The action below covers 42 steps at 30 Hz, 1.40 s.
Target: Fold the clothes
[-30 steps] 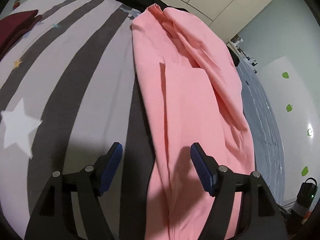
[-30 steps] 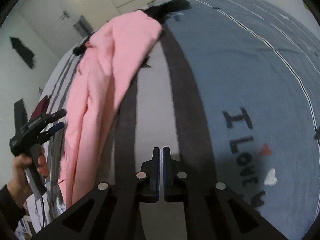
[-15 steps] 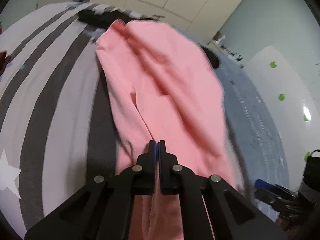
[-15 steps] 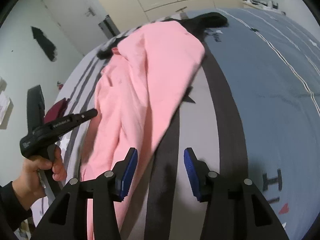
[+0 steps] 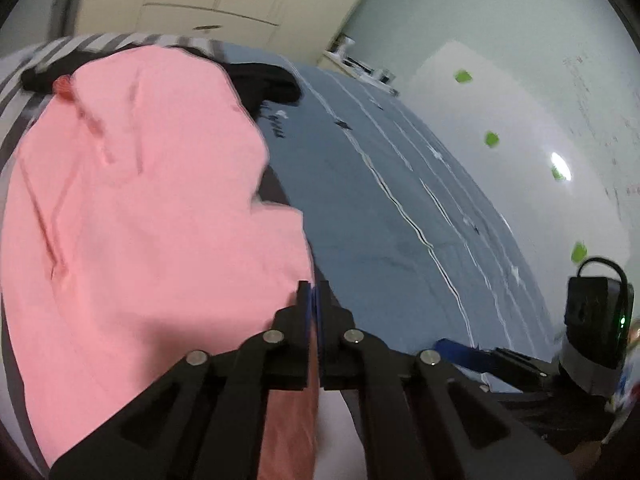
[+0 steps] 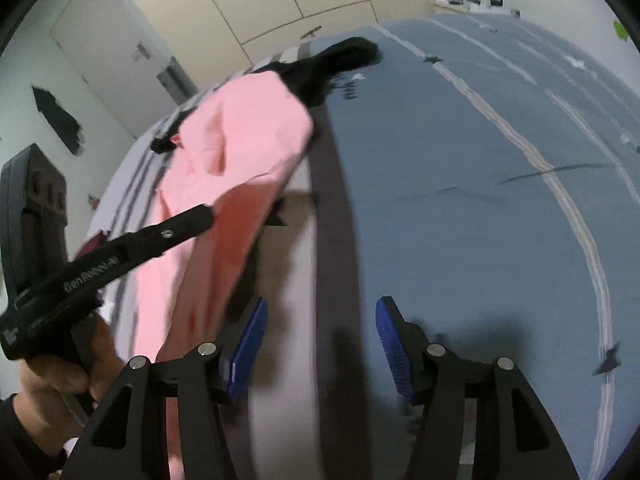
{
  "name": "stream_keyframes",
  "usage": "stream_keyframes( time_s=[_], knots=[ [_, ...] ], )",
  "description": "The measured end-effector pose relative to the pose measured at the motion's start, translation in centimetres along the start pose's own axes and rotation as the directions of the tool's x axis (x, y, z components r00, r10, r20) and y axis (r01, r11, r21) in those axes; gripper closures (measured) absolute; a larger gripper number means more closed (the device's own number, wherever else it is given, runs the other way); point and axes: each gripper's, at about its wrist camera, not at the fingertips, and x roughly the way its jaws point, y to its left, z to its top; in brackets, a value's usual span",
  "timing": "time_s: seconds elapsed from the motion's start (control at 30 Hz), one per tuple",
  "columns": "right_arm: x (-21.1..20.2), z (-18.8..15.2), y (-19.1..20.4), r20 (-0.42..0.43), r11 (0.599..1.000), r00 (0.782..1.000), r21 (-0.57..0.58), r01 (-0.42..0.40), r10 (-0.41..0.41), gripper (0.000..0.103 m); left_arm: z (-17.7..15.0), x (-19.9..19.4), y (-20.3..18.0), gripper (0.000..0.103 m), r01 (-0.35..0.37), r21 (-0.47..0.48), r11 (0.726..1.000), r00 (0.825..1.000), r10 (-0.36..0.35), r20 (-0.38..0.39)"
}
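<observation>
Jaws of left gripper (image 5: 313, 292) clamped on pink garment (image 5: 152, 208); right gripper (image 6: 320, 344) jaws opening, empty.

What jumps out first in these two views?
The pink garment, lifted off the striped bedspread by the shut left gripper pinching its edge. Beside it, the right gripper is opening with nothing between its jaws. A black garment lies beyond.
</observation>
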Motion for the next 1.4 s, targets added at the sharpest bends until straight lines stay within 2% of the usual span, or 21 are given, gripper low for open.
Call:
stream_keyframes(
  time_s=[0.03,0.07,0.13,0.2,0.27,0.33,0.47,0.6,0.73,0.77,0.8,0.83,0.87,0.9,0.97,1.07,1.2,1.33,1.4],
  knots=[
    [-0.2,0.1,-0.2,-0.001,1.0,1.0,-0.006,0.009,-0.009,0.05,-0.4,-0.9,0.9,0.092,-0.007,-0.021,1.0,1.0,0.008,0.007],
    [-0.2,0.3,-0.3,-0.004,1.0,1.0,-0.007,0.012,-0.012,0.05,-0.8,-2.0,1.8,0.072,-0.015,-0.044,0.999,1.0,0.016,0.014],
    [0.0,0.5,-0.3,-0.008,1.0,1.0,-0.004,0.011,-0.011,0.05,-1.6,-4.2,3.7,0.045,-0.031,-0.088,0.996,0.999,0.034,0.027],
    [0.6,0.6,0.6,-0.013,1.0,1.0,-0.004,-0.005,0.005,0.05,-2.4,-6.6,5.7,0.039,-0.059,-0.129,0.99,0.996,0.066,0.055],
    [1.3,0.5,1.8,-0.02,1.0,0.999,-0.008,-0.029,0.029,0.05,-3.4,-8.5,7.8,0.036,-0.123,-0.157,0.98,0.988,0.135,0.07],
    [2.4,0.3,3.5,-0.035,0.998,0.998,-0.012,-0.059,0.059,0.05,-4.1,-9.7,10.5,0.036,-0.174,-0.197,0.965,0.98,0.19,0.062],
    [4.5,0.1,5.9,-0.058,0.995,0.993,0.002,-0.103,0.103,0.048,-6.0,-10.2,15.4,0.036,-0.277,-0.253,0.927,0.959,0.284,-0.006],
    [7.6,0.2,7.4,-0.112,0.997,0.991,0.021,-0.074,0.076,0.046,-7.7,-10.1,17.8,0.036,-0.292,-0.286,0.913,0.956,0.286,-0.063],
    [10.3,0.4,7.8,-0.141,0.996,0.986,0.037,-0.086,0.091,0.046,-9.1,-8.8,18.0,0.036,-0.283,-0.276,0.918,0.959,0.262,-0.112],
    [10.6,0.5,7.7,-0.136,0.994,0.985,0.046,-0.097,0.103,0.049,-9.5,-8.6,17.8,0.037,-0.286,-0.264,0.921,0.958,0.264,-0.114],
    [10.7,0.8,7.7,-0.13,0.993,0.985,0.05,-0.108,0.114,0.068,-9.7,-8.4,17.6,0.036,-0.287,-0.246,0.926,0.957,0.267,-0.111],
    [10.7,1.1,7.7,-0.122,0.992,0.985,0.052,-0.119,0.124,0.08,-9.8,-8.3,17.3,0.037,-0.288,-0.227,0.93,0.957,0.27,-0.107],
    [10.6,1.4,7.7,-0.115,0.991,0.985,0.048,-0.122,0.127,0.101,-9.8,-8.2,17.3,0.041,-0.284,-0.221,0.933,0.958,0.266,-0.107],
    [10.3,1.6,7.6,-0.107,0.992,0.987,0.038,-0.12,0.123,0.102,-9.6,-8.2,17.2,0.047,-0.275,-0.218,0.937,0.961,0.257,-0.106],
    [9.0,1.9,7.3,-0.077,0.993,0.99,0.018,-0.12,0.121,0.102,-9.4,-7.9,16.8,0.077,-0.257,-0.193,0.947,0.965,0.239,-0.112],
    [6.7,2.2,6.4,-0.025,0.993,0.992,-0.004,-0.121,0.121,0.102,-9.6,-7.8,16.0,0.099,-0.242,-0.142,0.96,0.966,0.226,-0.123],
    [2.2,2.1,1.7,0.061,0.994,0.995,0.077,-0.078,0.073,0.102,-9.3,-9.4,15.7,0.1,-0.234,-0.184,0.955,0.972,0.224,-0.072],
    [-2.6,1.2,-4.7,0.121,0.982,0.992,0.188,0.009,-0.032,0.102,-9.0,-12.1,15.7,0.1,-0.215,-0.243,0.946,0.975,0.22,-0.005],
    [-4.7,0.2,-7.8,0.126,0.97,0.988,0.235,0.058,-0.089,0.102,-9.1,-13.8,15.4,0.1,-0.218,-0.248,0.944,0.973,0.23,0.022]
  ],
)
